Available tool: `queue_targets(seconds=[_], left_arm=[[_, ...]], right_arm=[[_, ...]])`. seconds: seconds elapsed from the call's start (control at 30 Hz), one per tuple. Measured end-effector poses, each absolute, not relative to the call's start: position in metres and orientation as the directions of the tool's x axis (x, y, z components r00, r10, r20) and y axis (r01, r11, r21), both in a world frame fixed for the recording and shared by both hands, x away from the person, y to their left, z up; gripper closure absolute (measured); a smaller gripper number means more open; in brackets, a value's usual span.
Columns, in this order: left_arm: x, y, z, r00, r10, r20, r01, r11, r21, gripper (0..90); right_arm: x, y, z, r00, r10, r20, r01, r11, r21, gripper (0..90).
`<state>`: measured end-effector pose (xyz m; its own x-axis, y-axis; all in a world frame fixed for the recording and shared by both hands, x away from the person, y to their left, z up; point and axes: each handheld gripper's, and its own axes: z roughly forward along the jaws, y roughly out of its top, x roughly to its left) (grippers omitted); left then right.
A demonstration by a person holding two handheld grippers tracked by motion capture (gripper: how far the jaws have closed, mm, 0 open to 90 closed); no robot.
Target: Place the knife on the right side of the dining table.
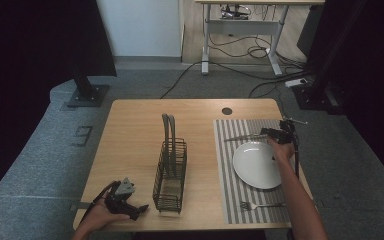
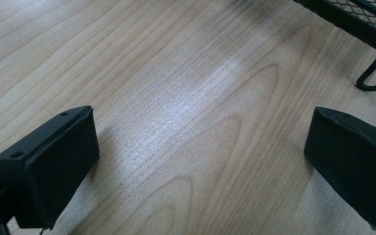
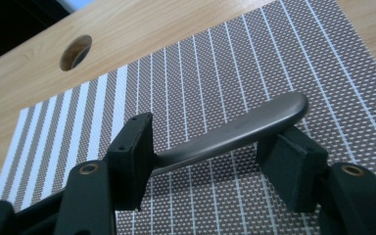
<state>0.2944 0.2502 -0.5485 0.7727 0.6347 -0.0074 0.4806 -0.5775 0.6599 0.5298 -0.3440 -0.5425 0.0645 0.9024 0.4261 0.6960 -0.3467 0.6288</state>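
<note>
A metal utensil (image 1: pixel 244 136) lies on the striped placemat (image 1: pixel 230 165) just beyond the white plate (image 1: pixel 257 164). Its rounded handle (image 3: pixel 235 129) runs across between the jaws of my right gripper (image 3: pixel 210 152), which stand apart on either side of it, low over the mat. In the high view my right gripper (image 1: pixel 276 134) sits at the utensil's right end. My left gripper (image 1: pixel 130 207) rests open near the table's front left, and its jaws (image 2: pixel 200 147) hold nothing over bare wood. A black wire basket (image 1: pixel 170 170) with tall handles stands mid-table.
A fork (image 1: pixel 260 205) lies on the placemat's front edge. A round cable hole (image 1: pixel 227 111) sits in the wooden table near its far edge. The basket's foot (image 2: pixel 372 81) is close to my left gripper's right jaw.
</note>
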Motion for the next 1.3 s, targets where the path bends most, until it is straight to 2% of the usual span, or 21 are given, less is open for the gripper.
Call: queue_targets(seconds=[0.17, 0.37, 0.8, 1.1, 1.17, 1.3], left_arm=[[0.294, 0.25, -0.548, 0.774, 0.633, -0.008, 0.48, -0.578, 0.66, 0.0], [0.294, 0.25, -0.548, 0.774, 0.633, -0.008, 0.479, -0.579, 0.66, 0.0], [0.294, 0.25, -0.549, 0.775, 0.631, -0.007, 0.478, -0.58, 0.66, 0.0], [0.294, 0.25, -0.549, 0.777, 0.63, -0.007, 0.477, -0.581, 0.66, 0.0], [0.294, 0.25, -0.548, 0.777, 0.629, -0.008, 0.477, -0.581, 0.66, 0.0], [0.294, 0.25, -0.549, 0.778, 0.628, -0.008, 0.476, -0.581, 0.66, 0.0]], right_arm=[[0.529, -0.343, -0.541, 0.068, 0.919, 0.389, 0.709, -0.319, 0.629, 38.7], [0.528, -0.342, -0.537, 0.058, 0.917, 0.396, 0.707, -0.317, 0.632, 38.0], [0.546, -0.317, -0.515, -0.11, 0.946, 0.305, 0.685, -0.15, 0.713, 39.6], [0.569, -0.292, -0.523, -0.157, 0.961, 0.227, 0.735, -0.04, 0.677, 40.4], [0.572, -0.291, -0.53, -0.139, 0.965, 0.224, 0.772, -0.036, 0.635, 40.0], [0.572, -0.294, -0.535, -0.114, 0.964, 0.242, 0.778, -0.065, 0.625, 41.1]])
